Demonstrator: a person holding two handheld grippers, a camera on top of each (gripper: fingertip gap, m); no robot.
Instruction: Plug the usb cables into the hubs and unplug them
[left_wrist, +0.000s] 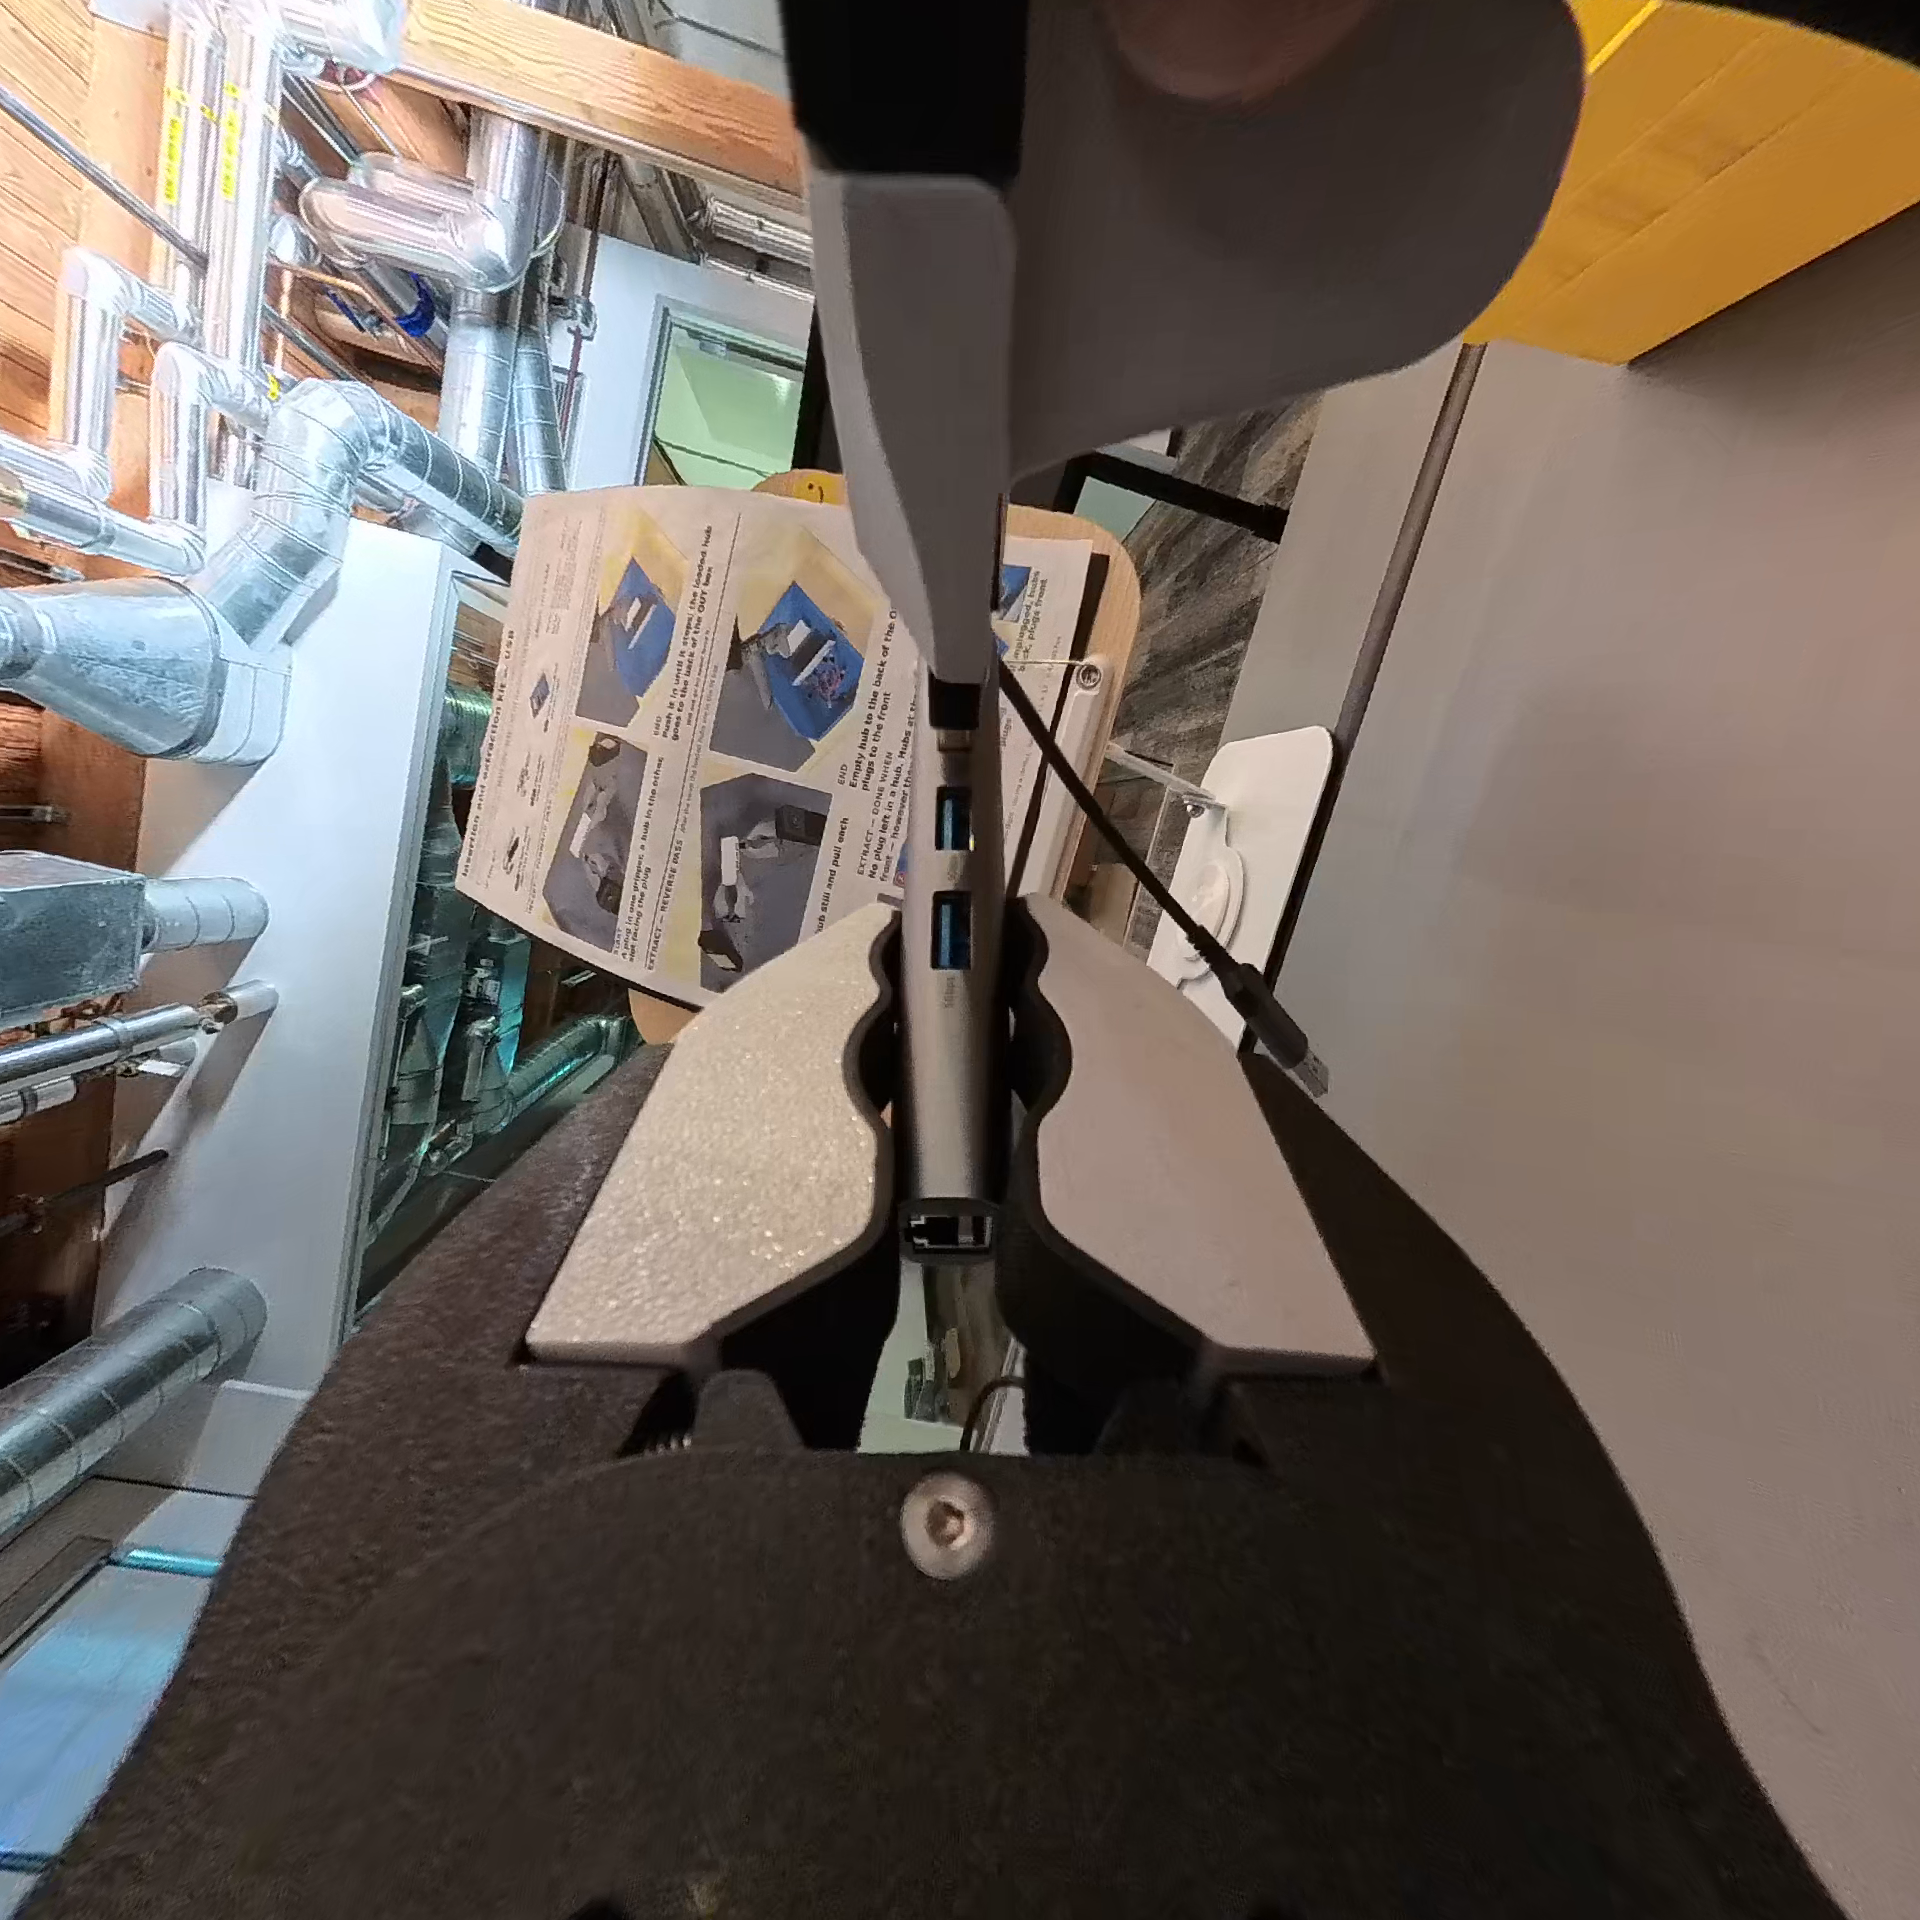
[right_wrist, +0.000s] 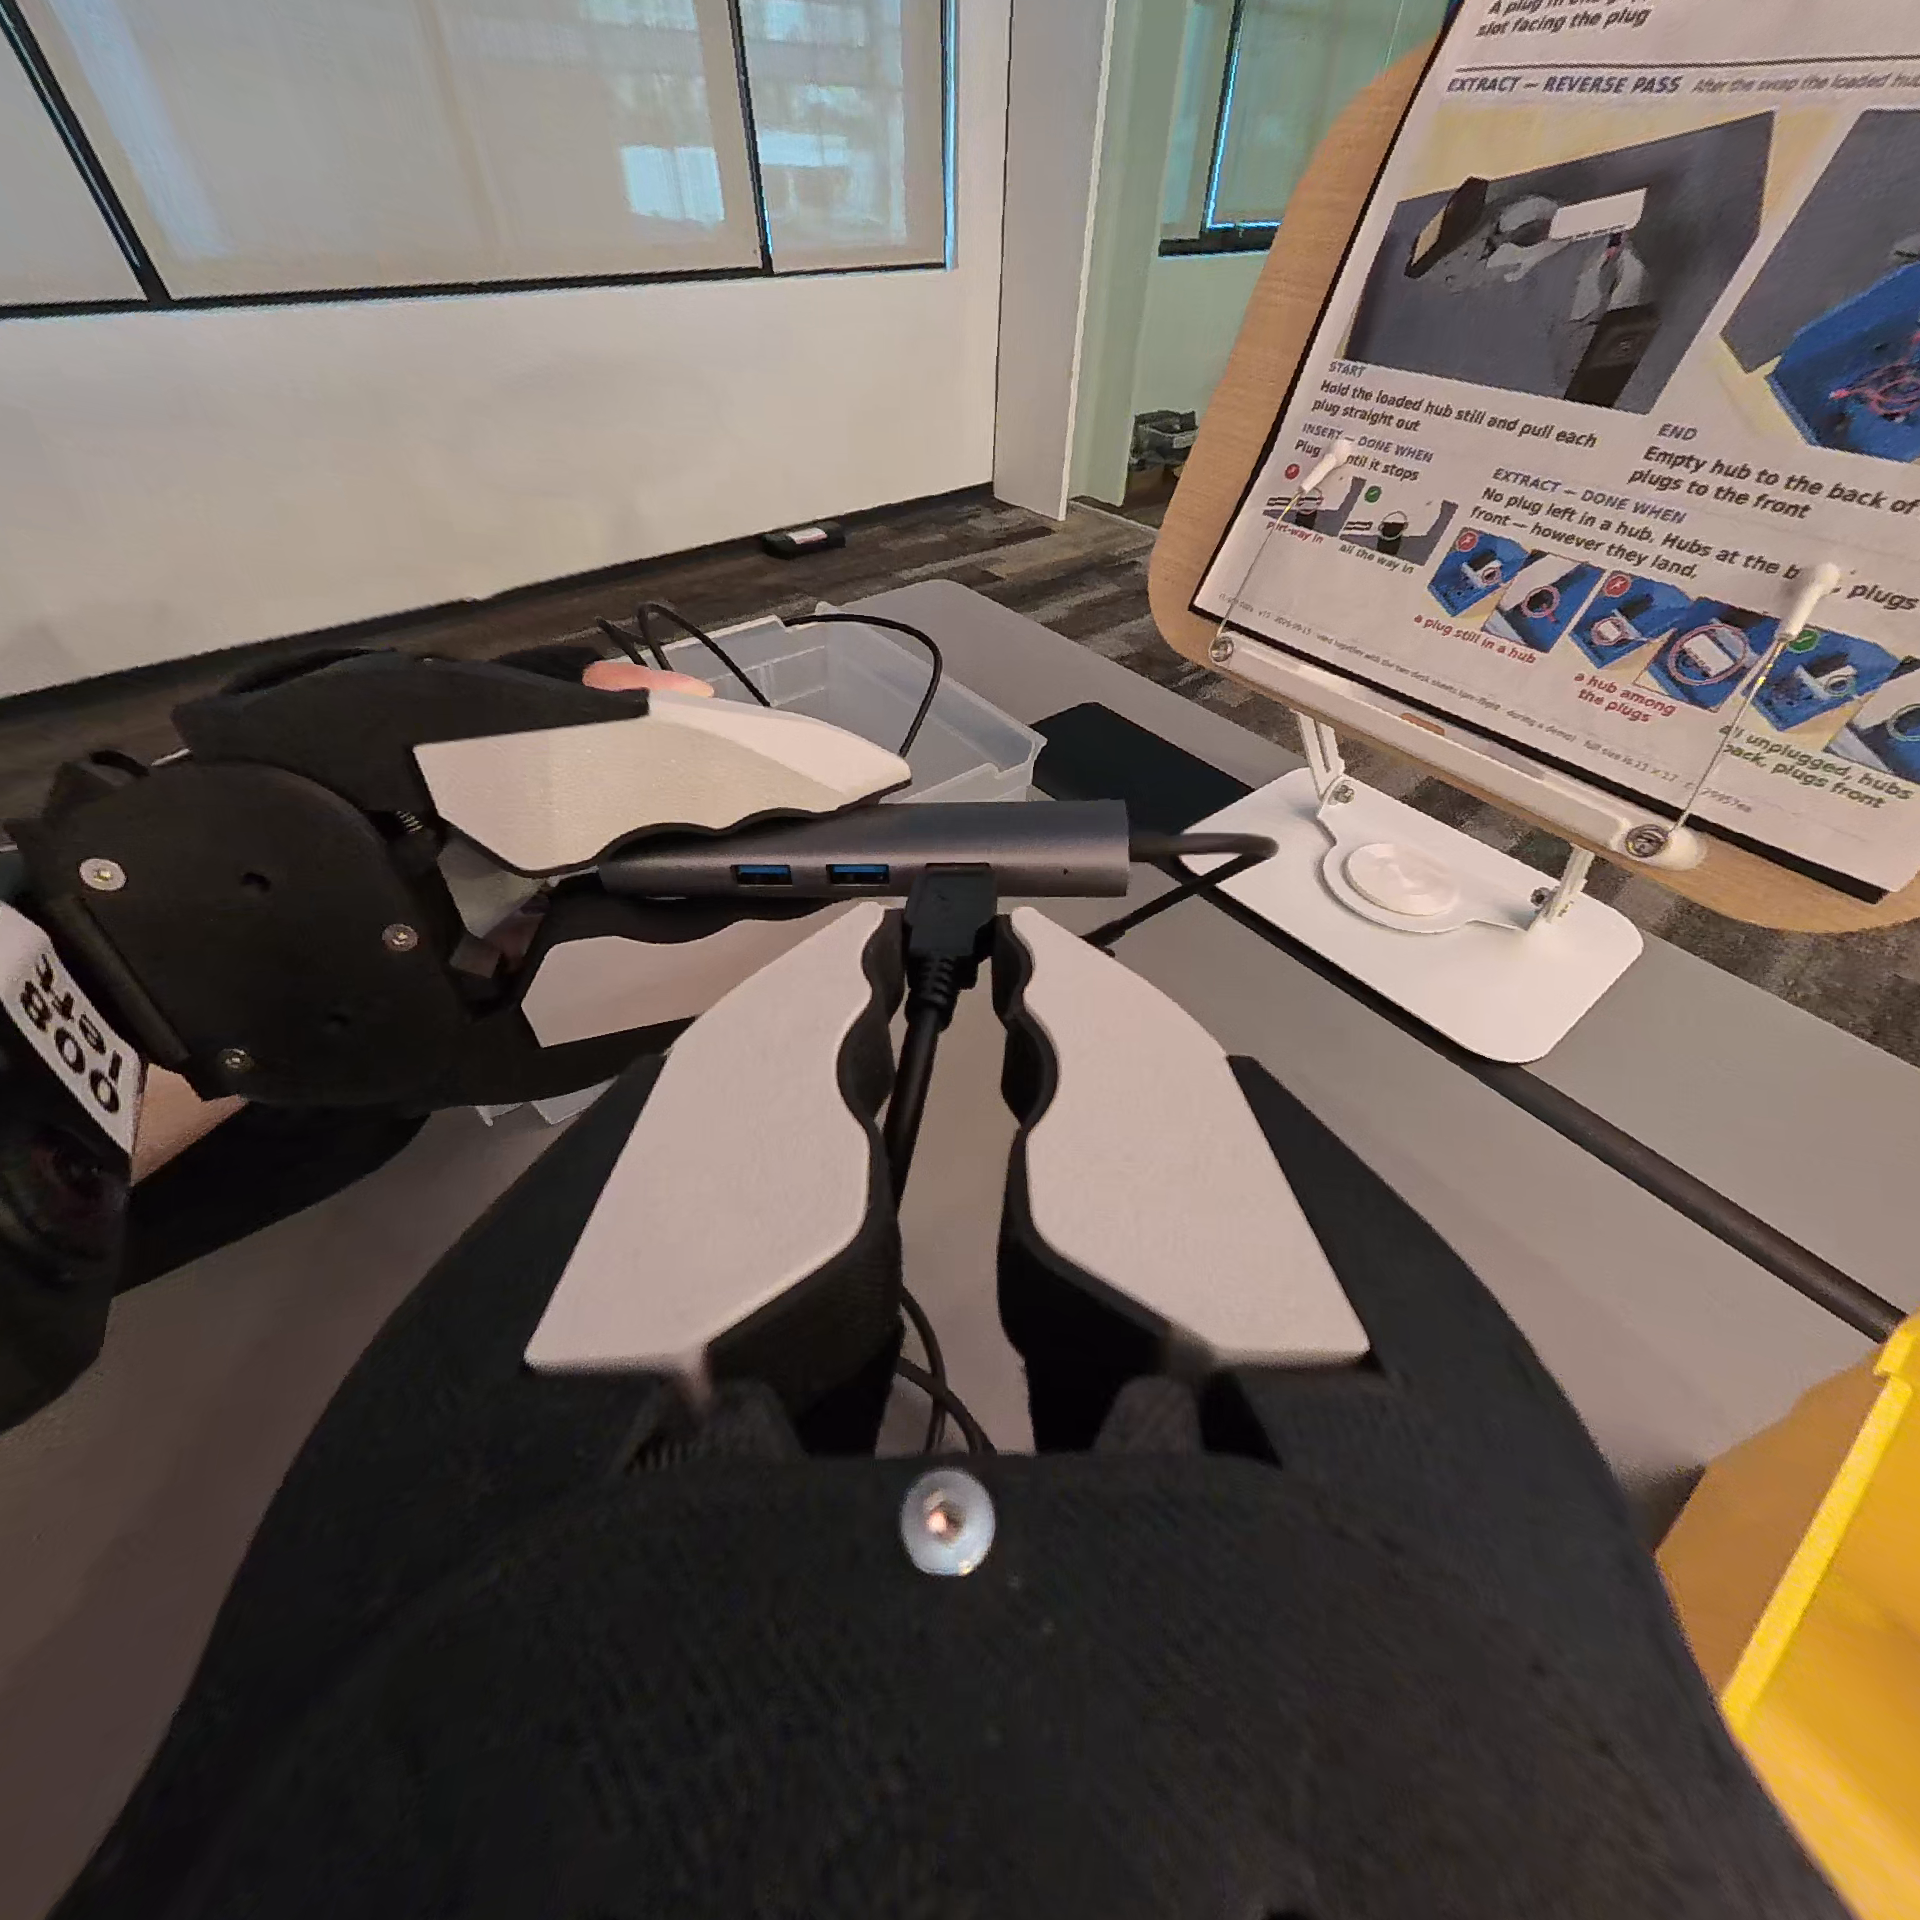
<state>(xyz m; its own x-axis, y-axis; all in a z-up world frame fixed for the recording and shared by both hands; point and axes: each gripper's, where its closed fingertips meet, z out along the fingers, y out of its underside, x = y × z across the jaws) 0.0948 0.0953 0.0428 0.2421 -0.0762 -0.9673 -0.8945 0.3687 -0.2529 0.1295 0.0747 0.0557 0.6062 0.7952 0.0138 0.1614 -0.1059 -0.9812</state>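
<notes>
My left gripper (left_wrist: 951, 914) is shut on a slim grey USB hub (left_wrist: 948, 1060) and holds it in the air; two blue ports face up. It also shows in the right wrist view (right_wrist: 727, 852), clamped on the hub (right_wrist: 1039, 836) from the left. My right gripper (right_wrist: 940, 920) is shut on a black USB plug (right_wrist: 948, 914) whose tip sits in the hub's port nearest the hub's own cable. In the left wrist view the right gripper (left_wrist: 951, 686) comes down from above with the plug (left_wrist: 953, 717) at the hub. The hub's loose tail plug (left_wrist: 1288, 1039) hangs free.
A wooden stand with an instruction sheet (right_wrist: 1621, 416) on a white base (right_wrist: 1455, 935) stands at the right on the grey table (right_wrist: 1455, 1174). A clear plastic bin (right_wrist: 883, 707) with black cables lies behind the hub. A yellow bin (right_wrist: 1829, 1558) is at the near right. The left gripper's tips are roughly 5 cm from the right gripper's.
</notes>
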